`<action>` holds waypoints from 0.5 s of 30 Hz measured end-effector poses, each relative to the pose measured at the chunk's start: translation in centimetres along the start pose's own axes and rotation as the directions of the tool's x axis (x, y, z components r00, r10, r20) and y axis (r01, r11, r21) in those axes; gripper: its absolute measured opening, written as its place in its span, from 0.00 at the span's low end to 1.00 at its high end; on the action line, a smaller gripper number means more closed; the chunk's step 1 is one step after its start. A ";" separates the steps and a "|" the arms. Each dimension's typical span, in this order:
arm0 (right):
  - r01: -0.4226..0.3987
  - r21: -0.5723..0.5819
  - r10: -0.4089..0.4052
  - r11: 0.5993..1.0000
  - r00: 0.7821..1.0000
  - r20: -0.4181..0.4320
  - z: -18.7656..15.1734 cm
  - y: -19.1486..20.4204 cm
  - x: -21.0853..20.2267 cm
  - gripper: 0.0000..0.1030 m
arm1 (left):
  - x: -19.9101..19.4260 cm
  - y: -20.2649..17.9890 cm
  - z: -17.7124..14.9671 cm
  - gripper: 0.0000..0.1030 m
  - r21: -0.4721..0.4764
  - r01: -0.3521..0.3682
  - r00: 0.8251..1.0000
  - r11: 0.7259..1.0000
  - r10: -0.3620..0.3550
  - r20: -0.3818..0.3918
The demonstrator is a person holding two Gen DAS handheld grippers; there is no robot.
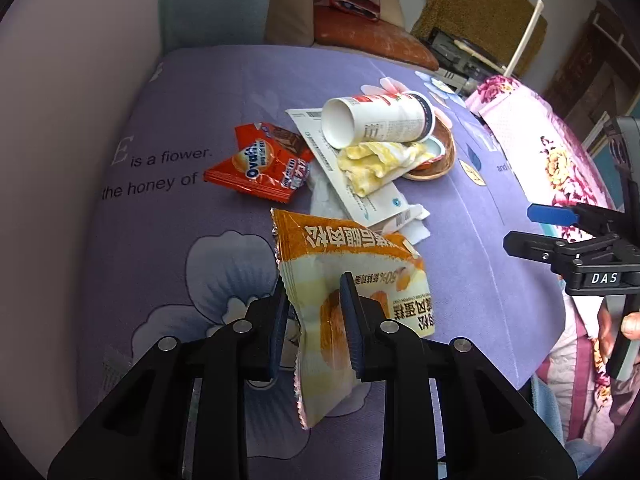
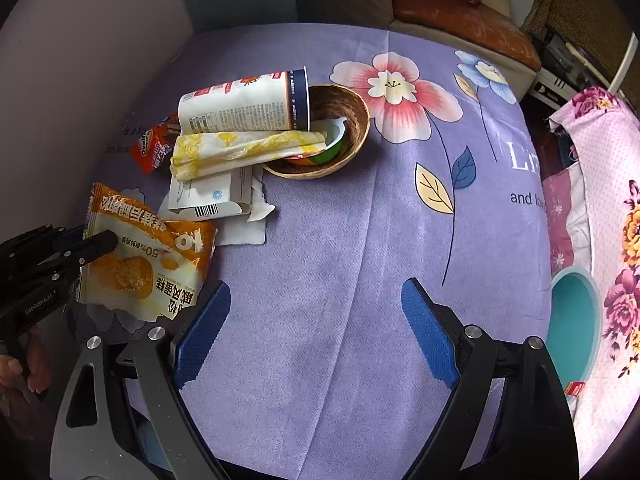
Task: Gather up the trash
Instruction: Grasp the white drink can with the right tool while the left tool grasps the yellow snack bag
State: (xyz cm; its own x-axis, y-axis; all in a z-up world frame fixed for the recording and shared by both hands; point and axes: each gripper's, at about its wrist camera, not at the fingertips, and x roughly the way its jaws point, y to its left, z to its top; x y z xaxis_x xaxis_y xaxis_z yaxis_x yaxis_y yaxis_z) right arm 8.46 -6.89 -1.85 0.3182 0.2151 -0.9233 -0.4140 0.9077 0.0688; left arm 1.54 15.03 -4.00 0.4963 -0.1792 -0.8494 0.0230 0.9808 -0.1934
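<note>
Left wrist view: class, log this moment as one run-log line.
left gripper: shut on orange snack bag | right gripper: open, nothing held | remaining: paper cup, red wrapper

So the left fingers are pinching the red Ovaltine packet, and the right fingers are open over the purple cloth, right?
Not quite. The left fingers are pinching the orange cake wrapper, as the left wrist view shows; the red Ovaltine packet lies untouched on the purple cloth. The right fingers are indeed open over it.
</note>
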 end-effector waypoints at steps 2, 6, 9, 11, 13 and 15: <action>0.015 -0.050 -0.014 0.999 1.000 0.025 1.1 0.9 -0.1 0.81 | 0.4 1.0 0.7 0.26 -0.027 -0.005 1.000 1.000 0.005 -0.008; 0.046 -0.192 -0.037 0.980 0.998 0.048 3.1 3.2 0.3 0.81 | 1.5 3.3 1.0 0.26 -0.086 0.000 0.999 0.996 -0.003 -0.036; 0.086 -0.304 -0.071 0.949 0.996 0.060 4.4 4.5 0.8 0.81 | 2.0 3.9 0.8 0.27 -0.090 0.015 0.998 0.996 -0.020 -0.059; 0.091 -0.336 -0.077 0.937 0.995 0.055 5.4 5.0 1.0 0.81 | 1.9 4.1 0.6 0.39 -0.089 0.028 0.998 0.996 -0.033 -0.058; 0.093 -0.386 -0.080 0.918 0.996 0.050 6.3 5.6 1.2 0.81 | 2.0 4.1 0.4 0.70 -0.080 0.021 0.998 0.997 -0.026 -0.056; 0.132 -0.477 -0.117 0.869 0.991 0.063 7.4 6.6 1.5 0.81 | 2.1 4.1 -0.1 0.75 -0.071 0.022 0.998 0.997 -0.027 -0.063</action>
State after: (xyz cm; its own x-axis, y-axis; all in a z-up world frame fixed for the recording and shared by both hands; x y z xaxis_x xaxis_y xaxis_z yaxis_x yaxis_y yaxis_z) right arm 12.50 2.07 -0.01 0.4172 0.1301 -0.8994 -0.7246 0.6450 -0.2428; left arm 2.62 18.65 -6.62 0.4399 -0.2098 -0.8732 -0.0273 0.9688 -0.2465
